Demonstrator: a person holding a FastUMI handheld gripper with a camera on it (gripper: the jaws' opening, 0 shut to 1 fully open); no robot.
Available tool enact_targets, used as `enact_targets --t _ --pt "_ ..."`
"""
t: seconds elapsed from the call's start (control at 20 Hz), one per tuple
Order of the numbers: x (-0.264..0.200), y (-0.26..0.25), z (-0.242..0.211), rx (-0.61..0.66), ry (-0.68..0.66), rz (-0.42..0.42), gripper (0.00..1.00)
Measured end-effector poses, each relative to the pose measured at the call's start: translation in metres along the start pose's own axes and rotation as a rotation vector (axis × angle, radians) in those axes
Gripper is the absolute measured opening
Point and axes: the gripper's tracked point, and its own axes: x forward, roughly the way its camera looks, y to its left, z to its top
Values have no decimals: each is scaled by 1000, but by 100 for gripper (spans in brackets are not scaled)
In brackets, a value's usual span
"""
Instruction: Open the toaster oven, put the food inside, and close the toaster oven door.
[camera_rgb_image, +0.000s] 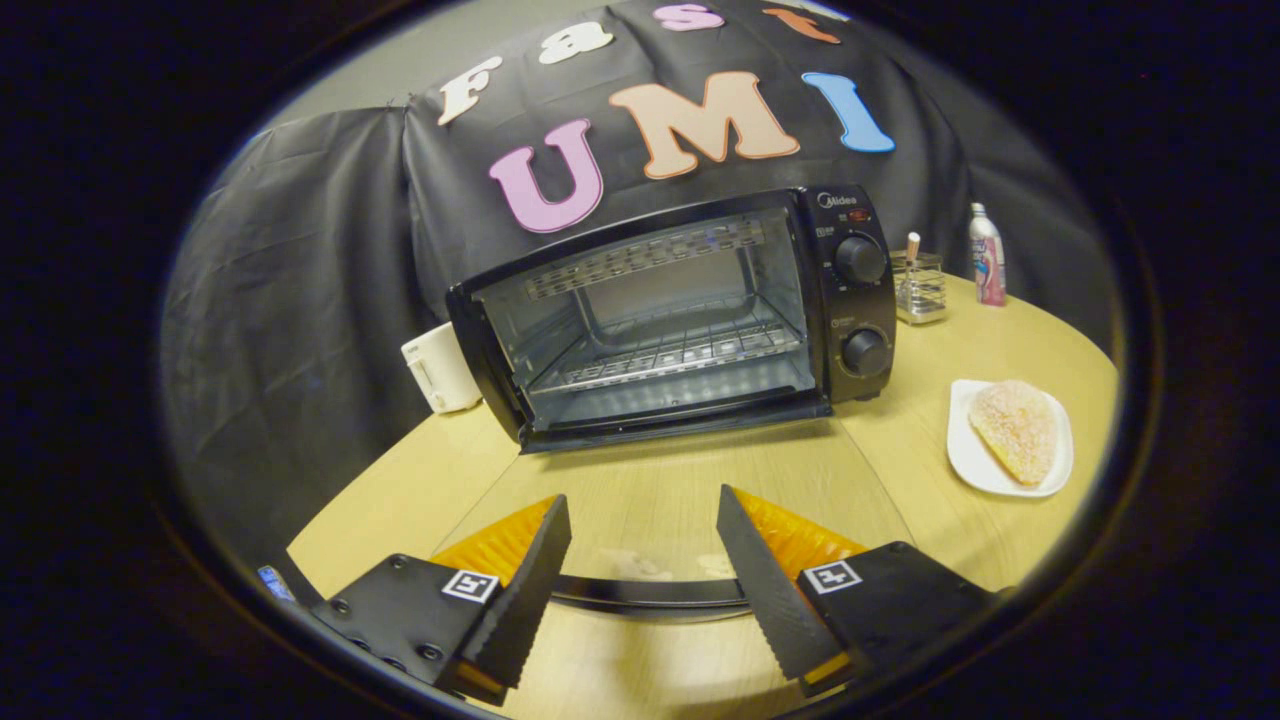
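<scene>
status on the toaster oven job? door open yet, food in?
Done: the toaster oven door is down flat, its handle showing between the gripper fingers, rack bare. In hand: nothing; the gripper is open above the door. Left: the food sits on its white plate beside the oven; load it, then close the door.

Soft, even indoor light, sharp in the middle and bent at the rim.

The desk (900, 470) is evenly lit and faintly glossy; the toaster oven (670, 320) casts a thin shadow along its base. Its inside catches pale reflections on the rack and floor. The cloth wall falls dim toward the sides. Straight lines curve strongly outward. The tool (643, 525), fingers spread apart and gripping nothing, looks slightly soft up close.
</scene>
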Motion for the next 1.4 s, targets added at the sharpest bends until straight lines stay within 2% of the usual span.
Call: enact_targets --t 0.35,0.5,0.7,1.1,1.25,1.4 --pt "-4 2 3 -27 -6 15 95" --pt "-18 -5 25 -12 -52 23 95" --pt "-38 -38 58 -32 -105 -26 95" --pt "-74 -144 114 -57 -170 -223 95" --pt "-75 -172 116 -64 -138 -259 95" --pt "-67 -192 103 -52 -61 -256 95"
